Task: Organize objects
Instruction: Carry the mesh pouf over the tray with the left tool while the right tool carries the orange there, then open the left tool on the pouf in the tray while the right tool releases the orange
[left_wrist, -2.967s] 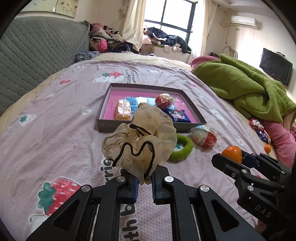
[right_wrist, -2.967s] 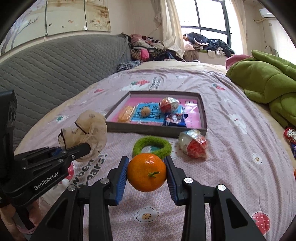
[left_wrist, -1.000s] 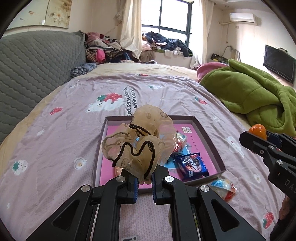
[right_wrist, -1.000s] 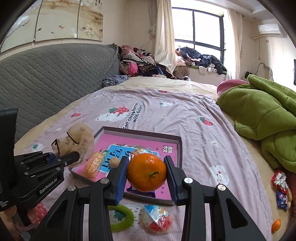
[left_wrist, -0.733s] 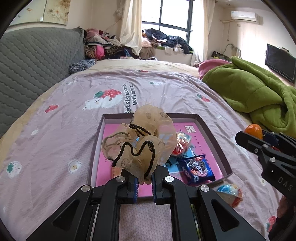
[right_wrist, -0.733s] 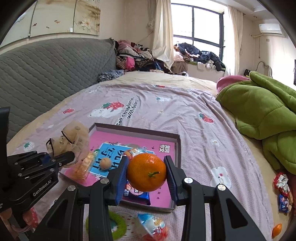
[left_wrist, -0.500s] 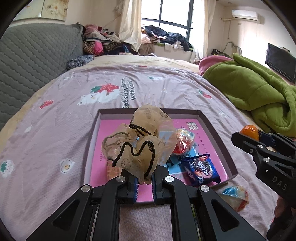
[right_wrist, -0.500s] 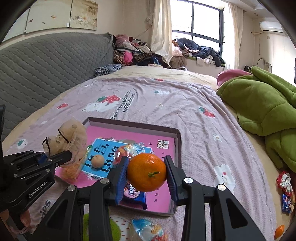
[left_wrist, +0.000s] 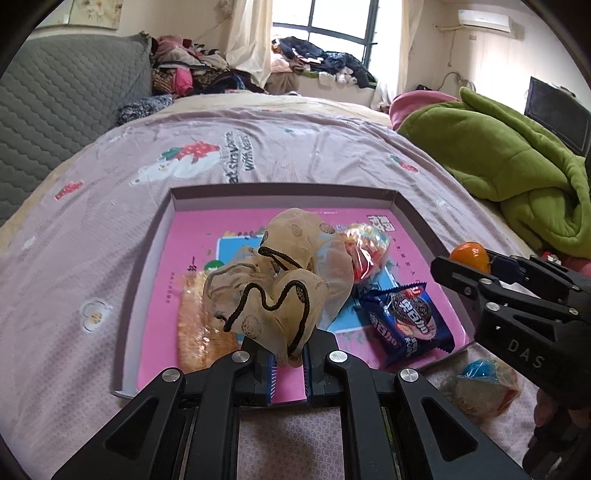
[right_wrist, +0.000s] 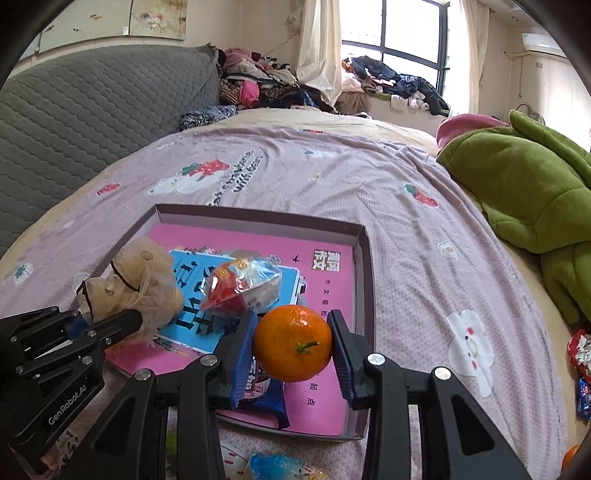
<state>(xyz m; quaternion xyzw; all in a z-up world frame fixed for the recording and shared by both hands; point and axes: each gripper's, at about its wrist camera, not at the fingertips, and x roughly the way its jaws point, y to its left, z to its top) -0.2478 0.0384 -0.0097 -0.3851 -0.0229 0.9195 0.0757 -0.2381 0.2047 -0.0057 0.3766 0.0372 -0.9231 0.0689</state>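
Both grippers closer over tray (left_wrist: 147, 254)

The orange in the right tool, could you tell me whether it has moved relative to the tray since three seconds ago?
Yes. The orange has advanced from short of the tray to over its near right corner.

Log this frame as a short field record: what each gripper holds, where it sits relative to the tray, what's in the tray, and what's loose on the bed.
left gripper: shut on beige scrunchie, over the tray's near edge
right gripper: shut on orange, over the tray's near right part
tray: holds red snack bag, blue cookie packet, wafer pack
bed: wrapped snack outside the tray
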